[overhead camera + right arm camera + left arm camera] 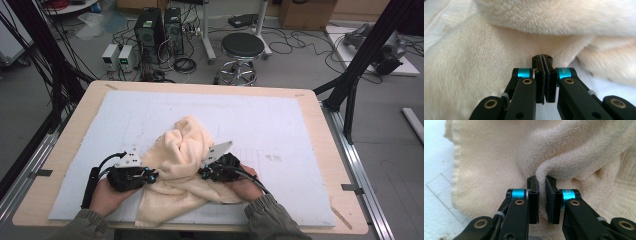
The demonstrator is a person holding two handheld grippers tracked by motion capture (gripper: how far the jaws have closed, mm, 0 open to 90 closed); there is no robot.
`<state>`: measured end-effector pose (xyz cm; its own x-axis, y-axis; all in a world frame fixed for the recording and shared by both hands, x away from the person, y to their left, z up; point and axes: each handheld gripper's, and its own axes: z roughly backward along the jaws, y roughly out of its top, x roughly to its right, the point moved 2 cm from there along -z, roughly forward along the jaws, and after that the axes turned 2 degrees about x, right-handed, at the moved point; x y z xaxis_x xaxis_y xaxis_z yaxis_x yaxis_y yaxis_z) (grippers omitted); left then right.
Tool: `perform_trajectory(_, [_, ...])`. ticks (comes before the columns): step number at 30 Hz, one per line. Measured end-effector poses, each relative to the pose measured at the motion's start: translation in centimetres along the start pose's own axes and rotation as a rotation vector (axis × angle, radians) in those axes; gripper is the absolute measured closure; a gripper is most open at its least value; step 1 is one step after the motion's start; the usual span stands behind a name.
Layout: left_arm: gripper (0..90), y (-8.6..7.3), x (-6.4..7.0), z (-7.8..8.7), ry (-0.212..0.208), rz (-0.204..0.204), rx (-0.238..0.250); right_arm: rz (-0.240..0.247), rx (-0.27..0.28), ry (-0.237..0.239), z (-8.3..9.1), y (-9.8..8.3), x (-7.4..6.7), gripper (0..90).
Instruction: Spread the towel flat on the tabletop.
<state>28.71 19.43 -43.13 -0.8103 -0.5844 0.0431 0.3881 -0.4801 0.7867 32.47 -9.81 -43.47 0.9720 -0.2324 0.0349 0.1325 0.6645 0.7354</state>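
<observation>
Left gripper (541, 181) — black jaws nearly together, pinching a raised fold of the cream-coloured terry towel (564, 152) between the pads. Right gripper (542, 58) — jaws pressed flat together, tips against the same towel (499, 45); cannot tell whether any cloth sits between them. Seen from the high view: left gripper (150, 176) at the towel's left side, right gripper (202, 172) at its right, each held in a hand. Towel (182, 150) crumpled and bunched between both, lying on the white foam mat (280, 125) at the near-centre of the light wooden table (320, 107).
</observation>
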Motion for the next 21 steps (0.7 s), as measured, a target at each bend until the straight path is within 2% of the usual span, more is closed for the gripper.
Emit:
perform_trajectory(1, [82.3,0.1,0.1,0.1,0.002,0.000,0.009,-0.004,0.005,-0.012,1.2,-0.5,0.0,89.6])
perform_trajectory(3, [82.3,0.4,0.3,0.4,0.001,0.004,0.031,-0.009,0.011,-0.019,1.7,-0.7,0.0,89.6])
perform_trajectory(9, [82.8,1.3,1.4,1.0,-0.004,-0.005,0.071,-0.016,0.021,-0.075,5.7,-1.9,-0.6,89.6])
perform_trajectory(10, [83.0,1.4,1.6,1.0,-0.005,-0.006,0.077,-0.019,0.025,-0.094,7.2,-2.5,-0.8,89.6])
perform_trajectory(11, [83.0,1.6,1.9,1.1,-0.013,-0.003,0.082,-0.019,0.025,-0.094,7.2,-2.5,-0.8,89.6])
perform_trajectory(14, [83.3,1.8,2.6,1.3,-0.026,-0.018,0.086,-0.035,0.028,-0.132,9.9,-3.9,-1.6,90.0])
perform_trajectory(15, [83.3,1.9,2.9,1.3,-0.023,-0.022,0.083,-0.035,0.028,-0.132,9.9,-3.9,-1.6,90.0])
perform_trajectory(18, [83.3,1.8,3.4,1.6,-0.039,-0.022,0.081,-0.047,0.021,-0.163,11.7,-5.1,-2.3,90.0])
perform_trajectory(21, [79.8,1.6,3.6,1.7,-0.058,-0.031,0.079,-0.081,0.030,-0.152,12.5,-6.3,-2.6,89.6])
